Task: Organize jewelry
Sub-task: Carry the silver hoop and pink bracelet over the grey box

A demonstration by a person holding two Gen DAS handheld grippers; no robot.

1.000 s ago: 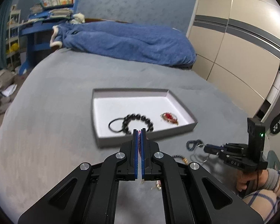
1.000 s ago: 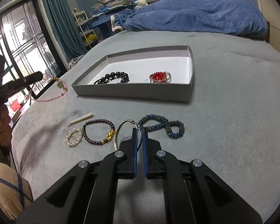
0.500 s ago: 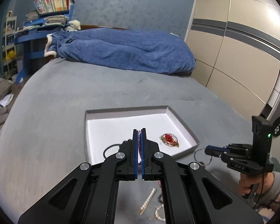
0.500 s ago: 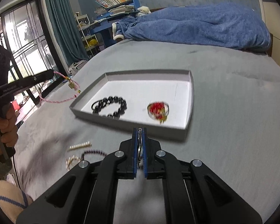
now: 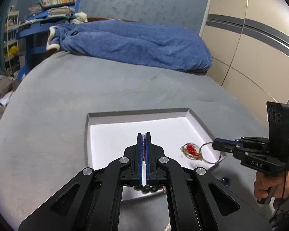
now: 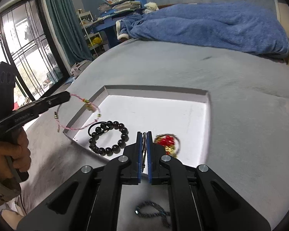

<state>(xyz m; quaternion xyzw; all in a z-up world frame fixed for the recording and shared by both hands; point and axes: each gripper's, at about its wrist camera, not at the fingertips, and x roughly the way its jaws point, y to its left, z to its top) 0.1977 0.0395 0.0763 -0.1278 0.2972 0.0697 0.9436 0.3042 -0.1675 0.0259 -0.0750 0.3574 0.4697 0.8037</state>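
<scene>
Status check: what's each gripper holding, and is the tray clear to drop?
Left gripper shut on pink cord bracelet. Right gripper shut on silver ring. Tray holds black bead bracelet, red charm; far half bare.

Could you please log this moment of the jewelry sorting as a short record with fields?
surface: grey bedspread
container: shallow white cardboard tray
in tray: black round-bead bracelet; red and gold bead charm
left gripper: shut on pink braided cord bracelet, hanging at the tray's left wall
right gripper: shut on thin silver wire bangle, at the tray's near right corner
outside tray: blue bead strand
</scene>
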